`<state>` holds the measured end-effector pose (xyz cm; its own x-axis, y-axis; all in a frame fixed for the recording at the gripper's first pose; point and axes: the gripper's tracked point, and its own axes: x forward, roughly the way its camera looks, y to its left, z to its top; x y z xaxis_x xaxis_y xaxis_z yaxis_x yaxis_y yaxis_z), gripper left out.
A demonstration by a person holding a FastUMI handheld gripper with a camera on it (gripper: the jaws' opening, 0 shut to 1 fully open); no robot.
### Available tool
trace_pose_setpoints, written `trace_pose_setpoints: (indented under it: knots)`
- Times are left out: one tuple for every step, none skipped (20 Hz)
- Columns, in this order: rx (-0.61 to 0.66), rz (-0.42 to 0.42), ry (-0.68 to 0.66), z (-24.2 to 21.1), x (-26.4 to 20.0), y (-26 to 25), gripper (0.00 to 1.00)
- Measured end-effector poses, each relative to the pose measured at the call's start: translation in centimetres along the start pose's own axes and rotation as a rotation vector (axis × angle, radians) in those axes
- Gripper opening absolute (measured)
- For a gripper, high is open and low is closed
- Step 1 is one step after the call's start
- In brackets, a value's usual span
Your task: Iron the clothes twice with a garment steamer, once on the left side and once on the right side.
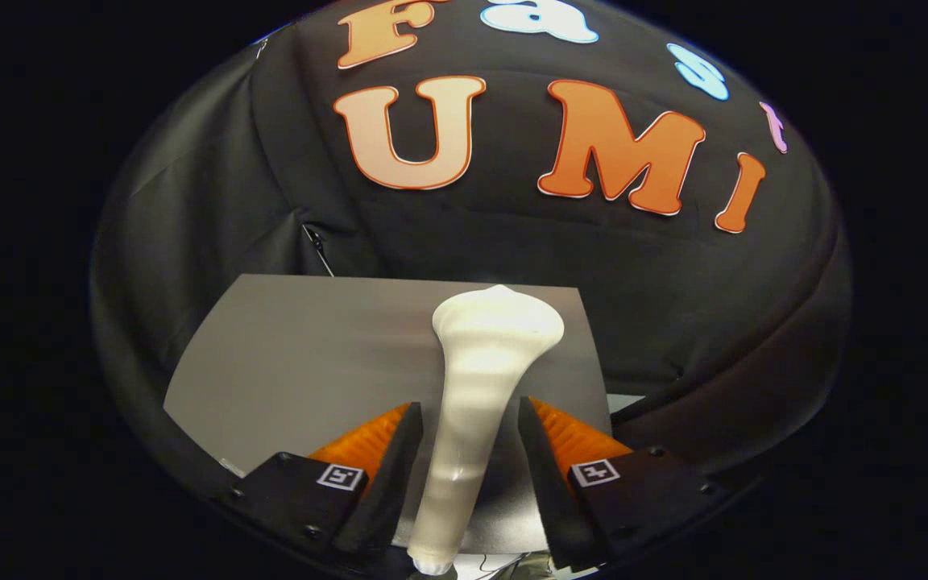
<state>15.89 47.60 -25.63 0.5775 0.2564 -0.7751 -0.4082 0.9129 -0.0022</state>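
The claw (pixel 464 419) has its two fingers set on either side of the white garment steamer (pixel 480 379), pinching the slim handle, though a thin gap seems to show on the right finger's side, so firm contact there cannot be confirmed. The steamer runs forward from between the fingers, its handle widening into a broad, rounded head that reaches near the far edge of the grey tabletop (pixel 295 362). Black booth cloth (pixel 214 209) hangs behind the tabletop's far edge
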Motion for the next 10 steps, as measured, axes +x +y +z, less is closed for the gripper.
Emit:
trace_pose_setpoints:
  knots:
    - [0.002,0.002,0.02,-0.4,0.5,0.1,0.77]
    - [0.003,-0.002,0.038,-0.6,0.9,0.1,0.77]
    - [0.003,-0.008,0.047,-0.7,1.5,0.0,0.76]
    - [0.0,-0.022,0.057,-0.9,2.0,-0.3,0.74]
    - [-0.001,-0.024,0.062,-0.7,1.9,-0.5,0.73]
    - [-0.006,-0.025,0.072,-0.9,2.2,-0.3,0.72]
    - [-0.009,-0.024,0.082,-1.1,2.3,-0.2,0.7]
    - [-0.011,-0.022,0.094,-1.4,2.5,-0.2,0.69]
    - [-0.014,-0.017,0.103,-1.8,2.6,0.1,0.67]
    - [-0.023,-0.009,0.12,-2.2,2.7,0.3,0.65]
